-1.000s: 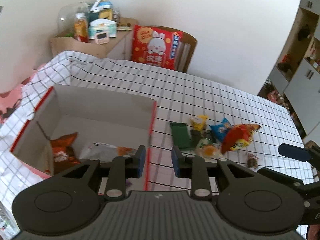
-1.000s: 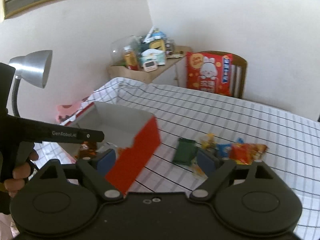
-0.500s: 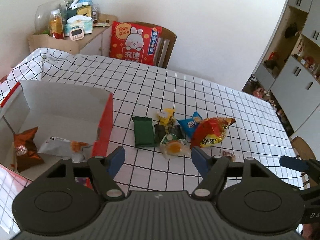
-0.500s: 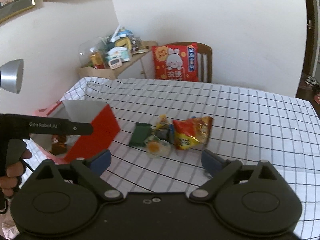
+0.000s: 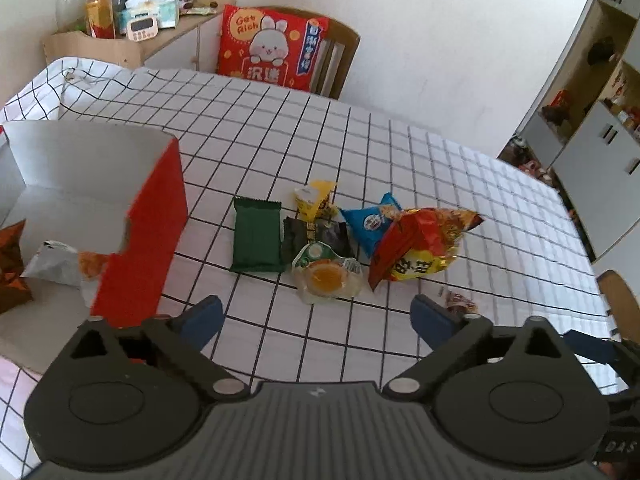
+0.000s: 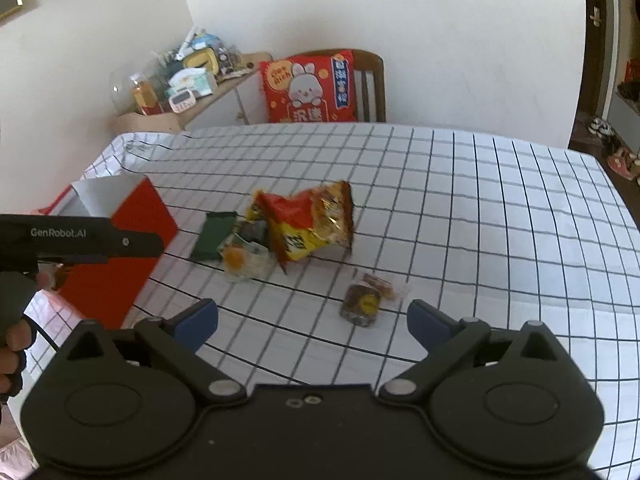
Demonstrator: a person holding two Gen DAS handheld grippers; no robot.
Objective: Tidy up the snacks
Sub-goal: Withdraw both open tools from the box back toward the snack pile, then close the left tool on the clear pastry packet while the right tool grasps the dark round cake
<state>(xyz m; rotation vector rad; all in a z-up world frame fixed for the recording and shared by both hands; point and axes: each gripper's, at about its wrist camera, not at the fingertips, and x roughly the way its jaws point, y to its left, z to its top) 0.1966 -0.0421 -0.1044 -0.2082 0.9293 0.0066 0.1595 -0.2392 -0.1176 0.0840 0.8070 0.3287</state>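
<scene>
1. The desk (image 5: 460,184) has a white cloth with black squares. It is the biggest thing here.
2. A red box (image 5: 148,224) with white insides sits on the left side of the desk. In it lie an orange-brown bag (image 5: 10,264) and a white bag (image 5: 60,266).
3. The snacks lie in a bunch in the middle of the desk, near the box. The biggest is a red and yellow bag (image 5: 416,248). Touching it is a small blue bag (image 5: 370,222). To the left lie a flat green pack (image 5: 256,236), a dark pack (image 5: 316,236), a yellow pack (image 5: 314,198) and a clear cup with an orange middle (image 5: 326,278).
4. One small brown snack (image 6: 362,302) lies apart, closer to the right tool (image 6: 312,320).
5. The left tool (image 5: 316,316) has just been opening. It is wide now and holds nothing.
6. The right tool is wide too, and holds nothing.
</scene>
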